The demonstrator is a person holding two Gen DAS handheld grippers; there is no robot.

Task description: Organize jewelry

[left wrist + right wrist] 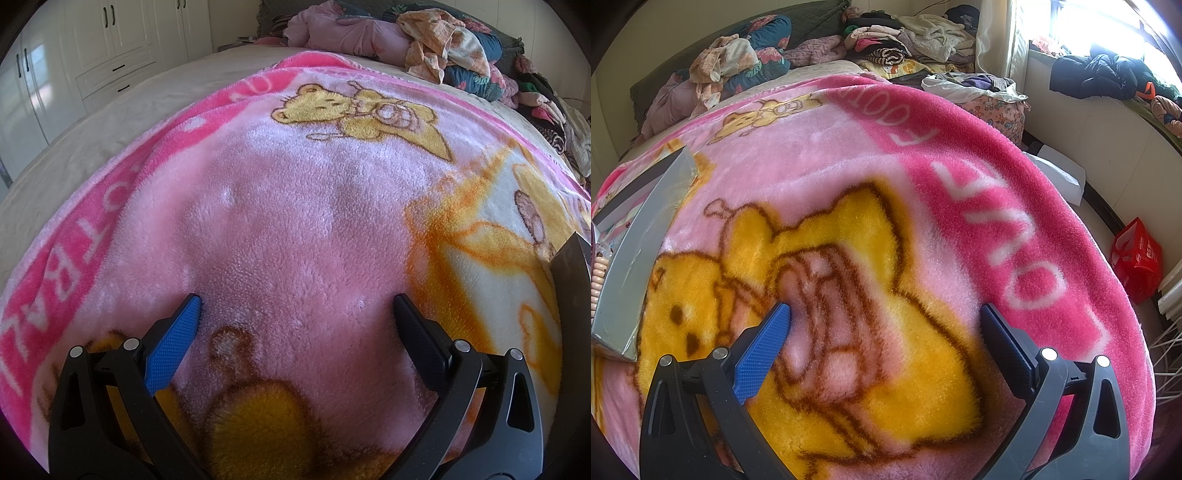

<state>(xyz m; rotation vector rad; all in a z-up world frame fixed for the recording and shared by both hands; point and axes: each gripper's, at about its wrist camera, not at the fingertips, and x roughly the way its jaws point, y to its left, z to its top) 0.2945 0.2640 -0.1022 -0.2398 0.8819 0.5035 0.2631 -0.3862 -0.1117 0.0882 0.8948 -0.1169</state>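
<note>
Thick fleece blanket (295, 221) everywhere, deep fuzzy pile, matt, soft-looking, with printed bears blurred into the nap. The left tongs (297, 306) show matt black plastic arms with small shiny metal pins; one pad (173, 354) is blue and finely knurled, like textured rubber. Same build on the right tongs (886, 314). At the left edge of the right view, a box lid (646, 240) with a smooth silvery sheen, faintly scuffed. Beyond, glossy white cupboard doors (122, 40), rumpled cloth clothes (905, 40), and a shiny red bag (1137, 258).
</note>
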